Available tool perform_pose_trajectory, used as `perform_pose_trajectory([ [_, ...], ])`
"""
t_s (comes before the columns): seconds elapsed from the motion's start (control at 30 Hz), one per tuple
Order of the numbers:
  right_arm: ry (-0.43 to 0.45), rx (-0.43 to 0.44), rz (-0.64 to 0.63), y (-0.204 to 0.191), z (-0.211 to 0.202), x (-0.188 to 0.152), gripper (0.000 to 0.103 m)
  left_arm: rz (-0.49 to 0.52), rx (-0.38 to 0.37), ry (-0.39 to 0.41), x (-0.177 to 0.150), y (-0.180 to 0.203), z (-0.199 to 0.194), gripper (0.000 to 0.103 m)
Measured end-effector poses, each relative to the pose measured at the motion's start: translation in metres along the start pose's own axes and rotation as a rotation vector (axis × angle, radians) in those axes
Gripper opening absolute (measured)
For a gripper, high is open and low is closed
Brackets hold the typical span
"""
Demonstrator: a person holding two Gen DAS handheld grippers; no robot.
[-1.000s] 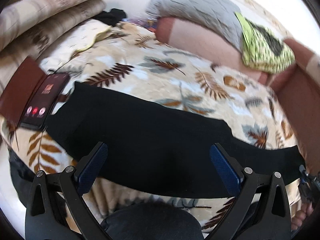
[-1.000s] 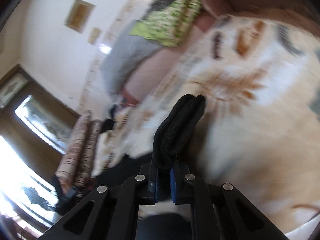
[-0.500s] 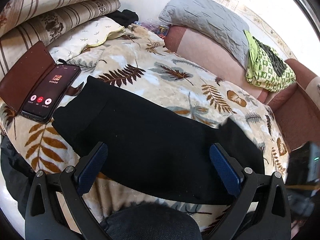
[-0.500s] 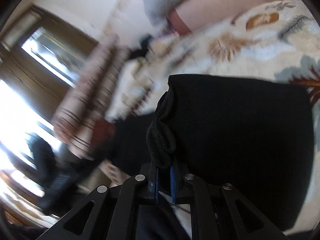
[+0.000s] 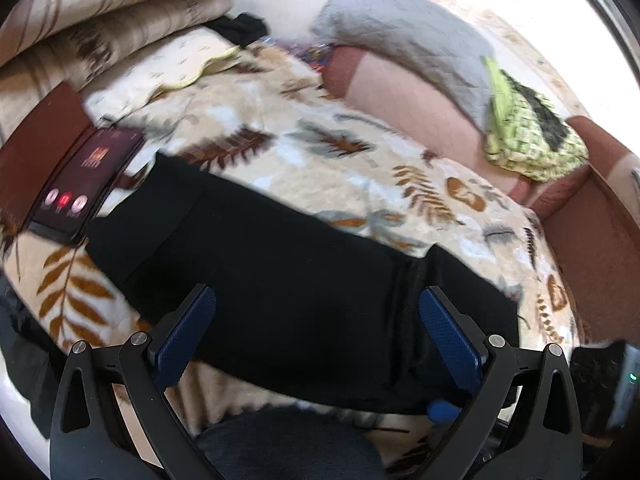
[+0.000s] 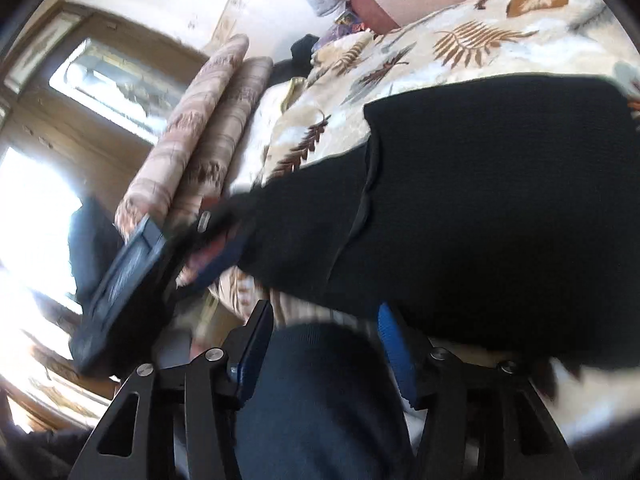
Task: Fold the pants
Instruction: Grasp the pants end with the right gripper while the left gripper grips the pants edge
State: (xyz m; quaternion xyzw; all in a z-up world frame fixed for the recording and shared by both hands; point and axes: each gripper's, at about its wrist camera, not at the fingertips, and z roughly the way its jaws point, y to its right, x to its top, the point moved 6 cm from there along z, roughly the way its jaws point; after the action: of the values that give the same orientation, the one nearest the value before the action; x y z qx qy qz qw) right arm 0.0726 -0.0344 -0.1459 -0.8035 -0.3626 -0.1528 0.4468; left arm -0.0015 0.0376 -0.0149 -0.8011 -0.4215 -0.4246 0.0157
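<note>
Black pants (image 5: 280,280) lie across a leaf-patterned blanket (image 5: 360,168), with one end doubled over onto the rest on the right (image 5: 460,304). My left gripper (image 5: 316,332) hovers open over the pants' near edge with nothing between its blue pads. In the right wrist view the pants (image 6: 480,208) fill the middle and right. My right gripper (image 6: 324,344) is at their near edge with its jaws opening. No cloth is between them, only a dark blue trouser knee (image 6: 320,400) below. The left gripper (image 6: 132,264) shows blurred at the left.
A phone in a brown case (image 5: 80,176) lies on the blanket by the pants' left end. Striped cushions (image 5: 120,12) are stacked at the far left. A grey pillow (image 5: 400,36) and a green patterned cloth (image 5: 528,136) rest on the reddish sofa back (image 5: 592,240).
My right gripper carried the pants' end across over the rest of the pants, then opened and let it go. The left gripper stayed open and nearly still.
</note>
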Motion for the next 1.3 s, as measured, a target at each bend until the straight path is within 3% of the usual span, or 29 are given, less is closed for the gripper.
perform_pose_trajectory([
  [0.07,0.051,-0.073,-0.069,-0.003,-0.035,-0.001,0.053,0.088,-0.072,0.000,0.001,0.023,-0.003,0.102],
  [0.17,0.096,-0.366,-0.236,0.013,-0.089,0.006,0.053,0.307,-0.208,-0.078,-0.015,0.072,0.006,0.102],
  [0.23,0.076,-0.466,-0.379,0.023,-0.105,0.007,0.053,0.445,-0.282,-0.121,-0.027,0.100,0.012,0.102],
  [0.3,0.042,-0.421,-0.494,0.028,-0.111,0.006,0.053,0.542,-0.386,-0.154,-0.034,0.123,0.017,0.102],
  [0.33,0.033,-0.392,-0.539,0.028,-0.110,0.005,0.053,0.540,-0.386,-0.197,-0.035,0.124,0.029,0.102],
  [0.43,-0.017,-0.324,-0.634,0.031,-0.101,0.009,0.053,0.454,-0.356,-0.446,-0.051,0.111,0.069,0.102],
  [0.47,-0.035,-0.305,-0.651,0.032,-0.097,0.011,0.053,0.412,-0.345,-0.496,-0.053,0.104,0.078,0.102],
  [0.6,-0.154,-0.223,-0.715,0.042,-0.067,0.015,0.053,0.341,-0.406,-0.496,-0.046,0.098,0.078,0.102],
  [0.7,-0.265,-0.250,-0.720,0.067,-0.038,0.011,0.055,0.324,-0.415,-0.490,-0.043,0.100,0.078,0.102],
  [0.83,-0.250,-0.183,-0.680,0.060,-0.049,0.022,0.052,0.294,-0.477,-0.406,-0.029,0.100,0.059,0.102],
  [0.9,-0.187,-0.179,-0.698,0.052,-0.065,0.033,0.052,0.321,-0.516,-0.306,-0.012,0.109,0.040,0.102],
  [1.0,-0.098,-0.210,-0.713,0.049,-0.078,0.053,0.052,0.381,-0.552,-0.260,0.007,0.134,0.037,0.102],
  [1.1,-0.092,-0.212,-0.711,0.052,-0.069,0.066,0.052,0.368,-0.524,-0.364,0.010,0.147,0.077,0.102],
  [1.17,-0.111,-0.211,-0.720,0.057,-0.055,0.070,0.052,0.318,-0.432,-0.502,-0.003,0.134,0.120,0.102],
  [1.2,-0.136,-0.210,-0.710,0.063,-0.044,0.071,0.052,0.300,-0.411,-0.526,-0.007,0.127,0.130,0.102],
  [1.27,-0.211,-0.248,-0.678,0.082,-0.020,0.066,0.053,0.307,-0.422,-0.496,-0.006,0.127,0.130,0.102],
  [1.3,-0.186,-0.236,-0.667,0.086,-0.016,0.065,0.055,0.325,-0.409,-0.487,-0.008,0.128,0.128,0.102],
])
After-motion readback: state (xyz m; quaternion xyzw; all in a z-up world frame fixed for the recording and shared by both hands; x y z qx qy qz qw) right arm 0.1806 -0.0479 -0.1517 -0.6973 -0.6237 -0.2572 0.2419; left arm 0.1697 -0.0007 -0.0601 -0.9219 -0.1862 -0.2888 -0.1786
